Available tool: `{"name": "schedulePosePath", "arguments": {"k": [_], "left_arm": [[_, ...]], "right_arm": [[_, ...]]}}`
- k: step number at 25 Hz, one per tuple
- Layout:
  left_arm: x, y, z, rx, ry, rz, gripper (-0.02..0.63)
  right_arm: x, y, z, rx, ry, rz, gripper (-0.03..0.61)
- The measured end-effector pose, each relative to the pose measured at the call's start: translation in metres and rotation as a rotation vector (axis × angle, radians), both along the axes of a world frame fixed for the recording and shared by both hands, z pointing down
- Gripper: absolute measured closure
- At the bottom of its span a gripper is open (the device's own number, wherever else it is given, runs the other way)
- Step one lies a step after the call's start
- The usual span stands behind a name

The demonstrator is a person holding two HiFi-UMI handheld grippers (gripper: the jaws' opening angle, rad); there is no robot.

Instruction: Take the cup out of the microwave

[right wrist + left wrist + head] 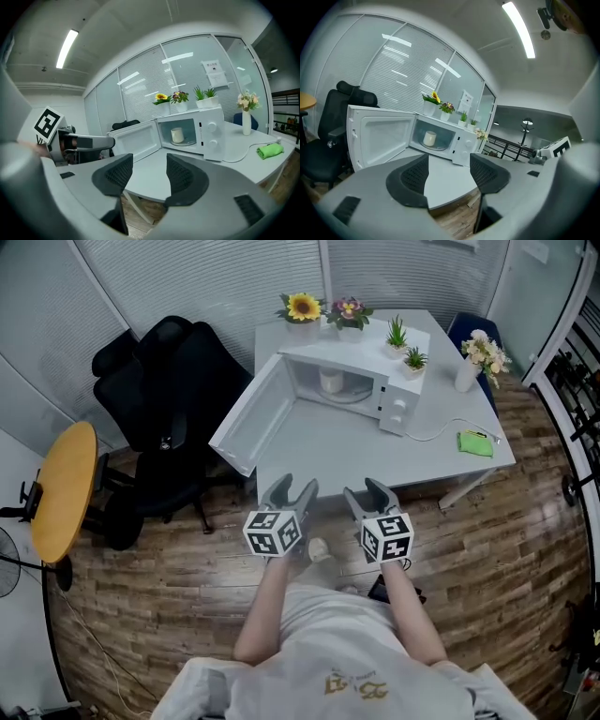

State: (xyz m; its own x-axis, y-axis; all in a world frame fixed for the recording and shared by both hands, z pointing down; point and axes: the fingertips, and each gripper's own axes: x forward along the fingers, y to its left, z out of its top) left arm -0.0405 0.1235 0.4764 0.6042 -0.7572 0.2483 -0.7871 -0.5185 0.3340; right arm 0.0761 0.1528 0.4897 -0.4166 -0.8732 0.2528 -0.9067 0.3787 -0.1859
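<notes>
Over the white table [450,465], a cream cup [330,381] sits inside the open white microwave [398,409], while the left gripper [289,491] and right gripper [367,493] hold their jaws wide and empty.

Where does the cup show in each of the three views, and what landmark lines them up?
Head view: cup inside the open microwave, upper centre.
Left gripper view: cup left of centre, in the microwave's cavity.
Right gripper view: cup slightly right of centre, in the cavity.
Shared landmark: the swung-open door, left of the cup in every view.
</notes>
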Motion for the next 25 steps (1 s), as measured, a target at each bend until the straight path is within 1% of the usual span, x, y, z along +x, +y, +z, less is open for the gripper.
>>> {"name": "schedulePosePath", "arguments": {"k": [5, 12, 20, 25], "left_arm": [[-0.010, -0.023, 0.009, -0.011, -0.012, -0.009, 0.354], [-0.019, -0.085, 0.021, -0.042, 0.036, -0.033, 0.350], [-0.008, -0.178, 0.042, -0.086, 0.045, 0.018, 0.354], [-0.007, -0.231, 0.052, -0.109, 0.046, 0.054, 0.359]], "right_arm": [[-0.005, -0.031, 0.005, -0.011, -0.009, -0.004, 0.360], [-0.009, -0.088, 0.027, -0.076, 0.024, 0.009, 0.360], [-0.002, -0.178, 0.048, -0.142, 0.055, 0.046, 0.360], [-0.006, -0.226, 0.053, -0.159, 0.072, 0.071, 0.362]]}}
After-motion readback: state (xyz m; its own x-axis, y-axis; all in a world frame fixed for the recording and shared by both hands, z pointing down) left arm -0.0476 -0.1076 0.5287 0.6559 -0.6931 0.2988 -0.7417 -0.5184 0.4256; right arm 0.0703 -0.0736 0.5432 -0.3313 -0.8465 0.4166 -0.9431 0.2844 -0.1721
